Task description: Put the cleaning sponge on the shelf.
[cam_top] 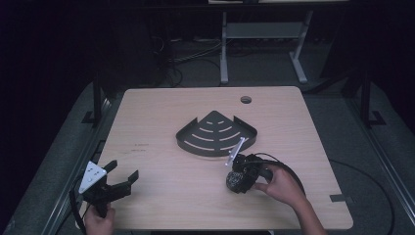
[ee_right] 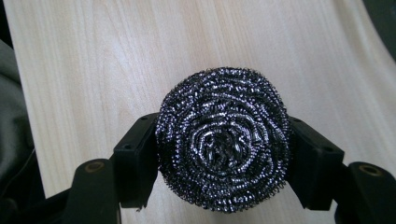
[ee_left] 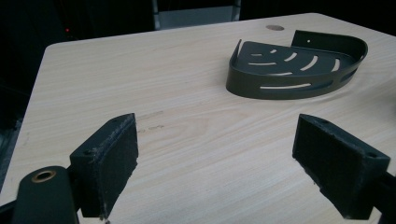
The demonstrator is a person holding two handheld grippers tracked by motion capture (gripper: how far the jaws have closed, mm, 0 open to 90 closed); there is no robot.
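A round steel-wool scourer sits between the two black jaws of my right gripper, which is shut on it. In the high view that gripper holds the scourer low over the table, just in front of a dark slotted corner shelf. My left gripper hovers at the table's front left corner, open, with nothing between its pads. The corner shelf lies ahead of it, well to its right.
The light wooden table has a round cable hole near its far edge. Beyond the table stand the white legs of a desk frame and floor cables. Grey floor surrounds the table.
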